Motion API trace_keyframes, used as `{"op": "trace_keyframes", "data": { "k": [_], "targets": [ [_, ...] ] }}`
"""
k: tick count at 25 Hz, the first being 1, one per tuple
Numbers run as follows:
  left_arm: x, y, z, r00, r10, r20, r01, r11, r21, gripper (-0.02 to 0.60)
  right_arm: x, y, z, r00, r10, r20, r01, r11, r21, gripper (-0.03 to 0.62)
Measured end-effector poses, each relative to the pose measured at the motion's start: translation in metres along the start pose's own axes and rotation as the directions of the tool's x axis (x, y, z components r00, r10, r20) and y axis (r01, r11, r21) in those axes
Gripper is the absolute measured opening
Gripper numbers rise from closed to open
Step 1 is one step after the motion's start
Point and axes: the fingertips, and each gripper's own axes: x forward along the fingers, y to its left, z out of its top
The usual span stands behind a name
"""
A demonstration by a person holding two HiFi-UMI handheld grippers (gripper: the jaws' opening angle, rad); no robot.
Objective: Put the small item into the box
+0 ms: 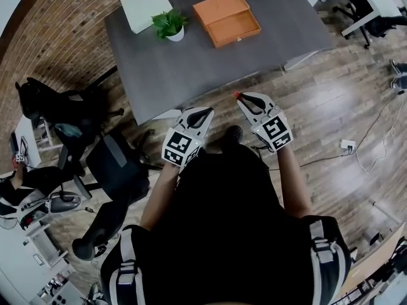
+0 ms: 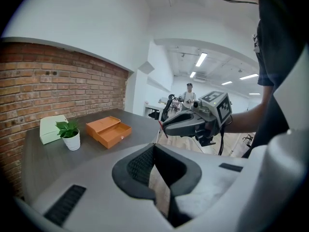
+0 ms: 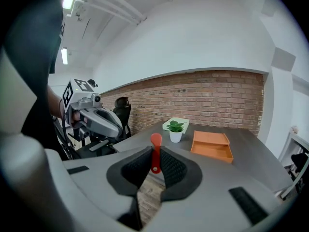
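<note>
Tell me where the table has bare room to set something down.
The near half of the table, from the plant and orange box to the front edge, is bare; so is the strip right of the orange box. The far left is crowded: white box, plant and orange box sit close together.

Small red item (image 3: 155, 152), thin stick with a round head, standing upright, pinched between the fingers (image 3: 176, 167) of the right gripper (image 3: 155, 162). Orange box (image 1: 227, 18) lying open, lid laid back flat, at the far end of the dark counter (image 1: 210, 65), well apart from the item.
</note>
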Motion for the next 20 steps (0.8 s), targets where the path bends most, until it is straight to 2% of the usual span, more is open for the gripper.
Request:
{"op": "trace_keyframes", "data": {
  "k": [7, 12, 20],
  "targets": [
    [0.016, 0.001, 0.003, 0.997, 0.076, 0.013, -0.076, 0.997, -0.033, 0.023, -0.006, -0.026, -0.006, 0.999, 0.032, 0.004, -0.032, 0.999, -0.037, 0.064],
    [0.024, -0.004, 0.004, 0.995, 0.098, 0.02, -0.098, 0.994, -0.044, 0.023, -0.009, -0.038, -0.009, 0.999, 0.049, -0.002, -0.049, 0.996, -0.07, 0.064],
    [0.031, 0.005, 0.015, 0.993, 0.118, 0.027, -0.117, 0.993, -0.031, 0.023, -0.022, -0.055, -0.005, 1.0, 0.013, 0.025, -0.011, 0.996, -0.084, 0.064]
  ]
}}
